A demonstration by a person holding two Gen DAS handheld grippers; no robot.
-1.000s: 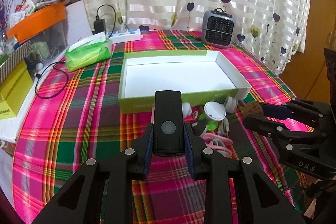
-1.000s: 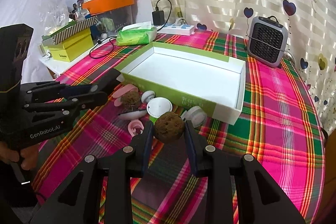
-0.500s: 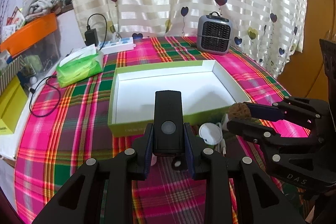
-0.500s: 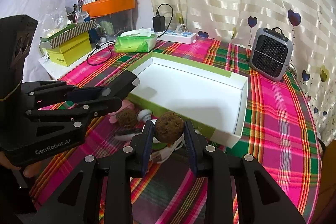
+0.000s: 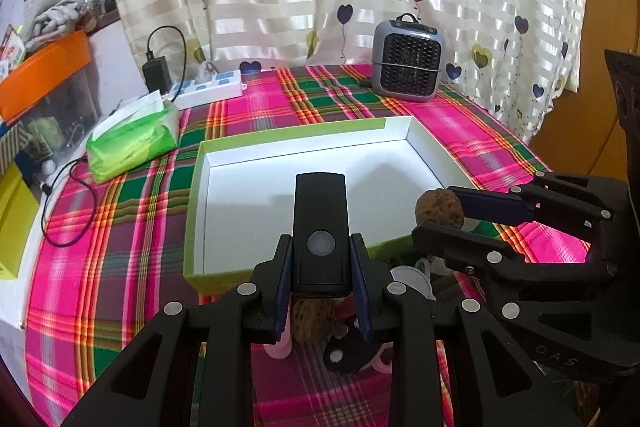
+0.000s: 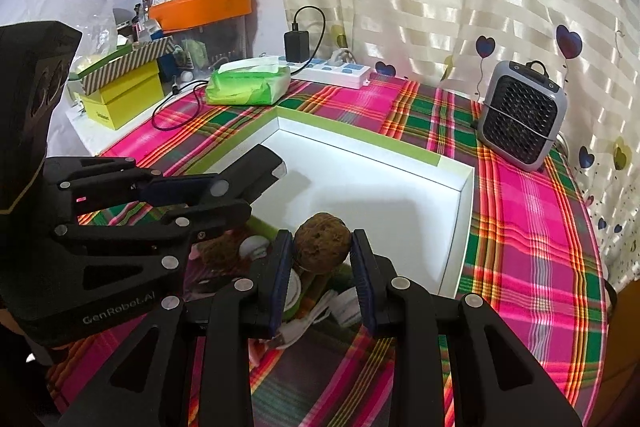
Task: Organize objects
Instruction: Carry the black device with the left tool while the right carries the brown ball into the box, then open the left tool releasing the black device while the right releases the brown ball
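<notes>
**A:** What's in each hand rn?

**B:** My left gripper [image 5: 322,269] is clamped on the remote [image 5: 320,227], a slim black stick w/ one round button. Pads sit on its long sides, low on the body, so most of it pokes out fwd over the box [image 5: 276,143]. My right gripper [image 6: 320,259] is pinching the walnut [image 6: 321,241], rough brown ball, squeezed across its middle so it can't roll out.

**A:** Where are they vs the box?

**B:** Both up off the cloth [image 6: 528,219]. The remote's tip hangs above the white floor of the box; the walnut is right at the near wall, maybe just over it, can't tell exactly. Box itself has nothing in it yet, as far as I see.

**A:** Why both at once?

**B:** My guess: two items, one trip. Box is the obvious home for the loose stuff.

**A:** What's left on the table?

**B:** A pile [image 6: 256,255] just before the near wall, under my grippers: another walnut, white round bits, a cable, sth pink. Partly hidden, so no count.

**A:** Next?

**B:** Prob lower both inside, keep them apart, then let go. Remote should go flat; walnut may roll, so set it low.
</notes>
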